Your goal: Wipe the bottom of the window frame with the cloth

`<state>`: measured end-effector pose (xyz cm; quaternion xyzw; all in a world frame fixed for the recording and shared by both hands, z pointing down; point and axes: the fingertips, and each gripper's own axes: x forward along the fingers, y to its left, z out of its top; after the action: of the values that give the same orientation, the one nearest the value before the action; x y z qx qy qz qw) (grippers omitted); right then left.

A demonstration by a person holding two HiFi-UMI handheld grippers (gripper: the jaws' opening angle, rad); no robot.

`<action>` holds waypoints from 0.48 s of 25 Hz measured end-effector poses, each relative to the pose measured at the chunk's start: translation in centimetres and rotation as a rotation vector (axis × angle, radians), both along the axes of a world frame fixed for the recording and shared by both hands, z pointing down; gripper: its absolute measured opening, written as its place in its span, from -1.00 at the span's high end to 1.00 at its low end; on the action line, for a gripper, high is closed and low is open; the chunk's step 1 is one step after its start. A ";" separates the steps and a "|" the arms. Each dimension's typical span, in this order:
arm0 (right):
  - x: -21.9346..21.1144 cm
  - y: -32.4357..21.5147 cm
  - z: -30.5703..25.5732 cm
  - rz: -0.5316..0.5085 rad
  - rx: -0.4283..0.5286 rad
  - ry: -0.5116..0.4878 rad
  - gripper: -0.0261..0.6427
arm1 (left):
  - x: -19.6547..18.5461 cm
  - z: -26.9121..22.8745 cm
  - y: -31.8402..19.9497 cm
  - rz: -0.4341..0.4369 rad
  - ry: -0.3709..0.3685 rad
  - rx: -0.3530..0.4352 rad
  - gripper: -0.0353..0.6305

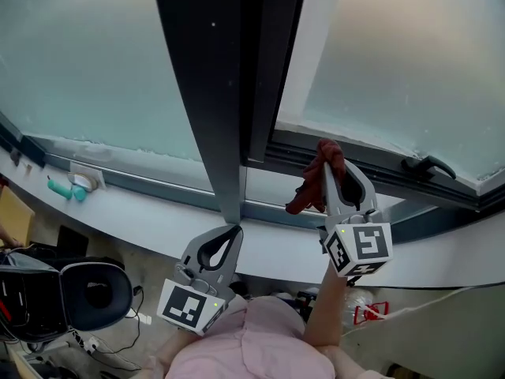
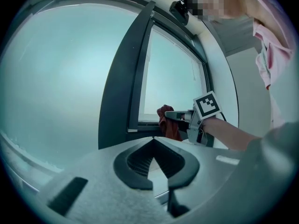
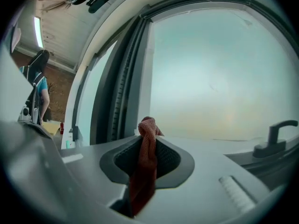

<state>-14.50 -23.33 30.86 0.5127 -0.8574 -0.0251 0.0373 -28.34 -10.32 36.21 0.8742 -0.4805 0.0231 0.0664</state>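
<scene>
Pale grey moulded plastic forms the left hand-held gripper (image 1: 234, 230) and the right hand-held gripper (image 1: 331, 169), with black ribbed pads lining each teardrop opening. Each carries a white cube with black square markers (image 1: 361, 248) and a small green light (image 1: 344, 230). Just below the cubes, the person wears a pale pink short-sleeved top (image 1: 260, 343).

Two tools (image 1: 232, 230) (image 1: 338, 169), one cloth (image 1: 314, 186), one window handle (image 1: 427, 165)

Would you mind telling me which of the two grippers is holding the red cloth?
The right gripper: its jaws pinch the red cloth, while the left gripper is shut with nothing between its jaws.
</scene>
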 end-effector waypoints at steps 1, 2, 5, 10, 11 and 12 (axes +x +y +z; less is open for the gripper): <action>-1.3 0.1 0.1 -0.014 0.001 0.014 0.70 | -0.5 0.1 0.0 -0.002 0.003 0.000 0.90; -2.5 0.2 0.3 -0.030 0.001 0.025 0.70 | -0.9 0.2 0.1 -0.002 0.007 0.000 0.90; -5.6 0.3 0.7 -0.075 -0.005 0.044 0.70 | -1.9 0.3 0.3 -0.003 0.014 -0.001 0.90; -9.4 -0.7 2.6 -0.110 -0.030 0.171 0.70 | -2.9 0.6 0.4 -0.008 0.025 -0.005 0.90; -10.0 -0.9 3.1 -0.112 -0.036 0.206 0.70 | -3.1 0.6 0.5 -0.010 0.027 -0.006 0.90; -10.4 -1.1 3.5 -0.112 -0.036 0.235 0.70 | -3.3 0.6 0.5 -0.013 0.029 -0.006 0.90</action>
<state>-24.95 -24.41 34.36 0.4567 -0.8748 -0.0715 0.1452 -31.65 -9.82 36.81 0.8711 -0.4851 0.0114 0.0760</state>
